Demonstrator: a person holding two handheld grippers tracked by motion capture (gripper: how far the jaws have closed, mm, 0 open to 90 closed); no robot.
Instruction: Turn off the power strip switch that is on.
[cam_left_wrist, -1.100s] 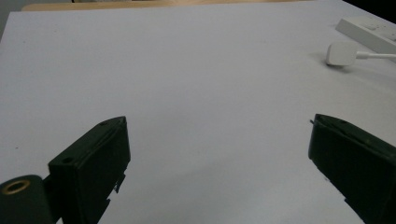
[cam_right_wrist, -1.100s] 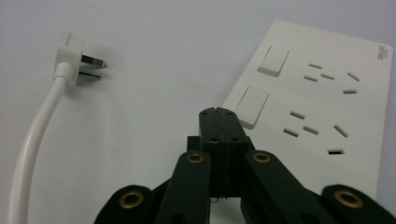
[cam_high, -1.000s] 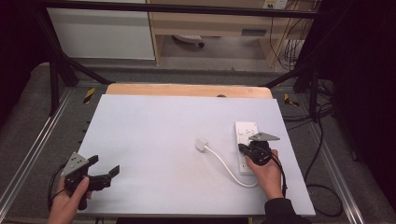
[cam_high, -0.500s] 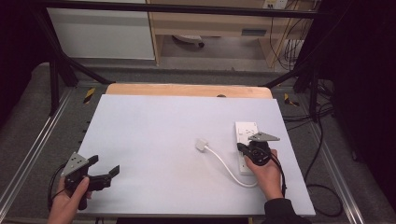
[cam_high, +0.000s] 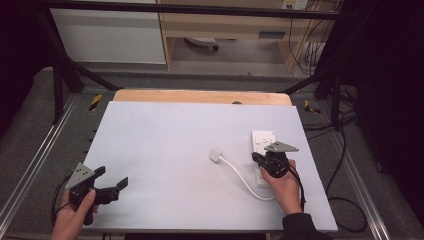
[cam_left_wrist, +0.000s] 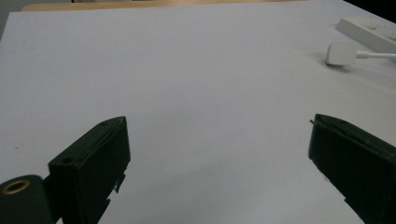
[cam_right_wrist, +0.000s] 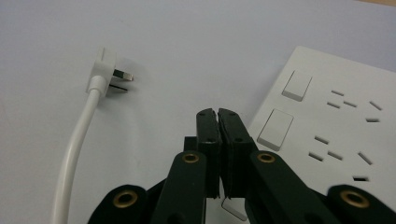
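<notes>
A white power strip (cam_high: 263, 140) lies at the right of the table, with rocker switches (cam_right_wrist: 275, 128) and sockets on its top. Its white cable (cam_high: 242, 177) curls left to a loose plug (cam_high: 216, 155) lying on its side, pins bare (cam_right_wrist: 105, 65). My right gripper (cam_high: 255, 158) is shut with nothing between its jaws. Its tips (cam_right_wrist: 217, 114) hover at the strip's left edge, beside the switches. My left gripper (cam_high: 112, 177) stands open at the table's near left corner, holding nothing (cam_left_wrist: 219, 121). From there the plug (cam_left_wrist: 341, 52) and strip (cam_left_wrist: 369, 28) lie far off to the right.
The pale table top (cam_high: 175, 135) ends in a wooden strip (cam_high: 200, 96) at the far edge. Metal rails run along both sides, with black frame posts and cables on the floor to the right. White cabinets stand beyond.
</notes>
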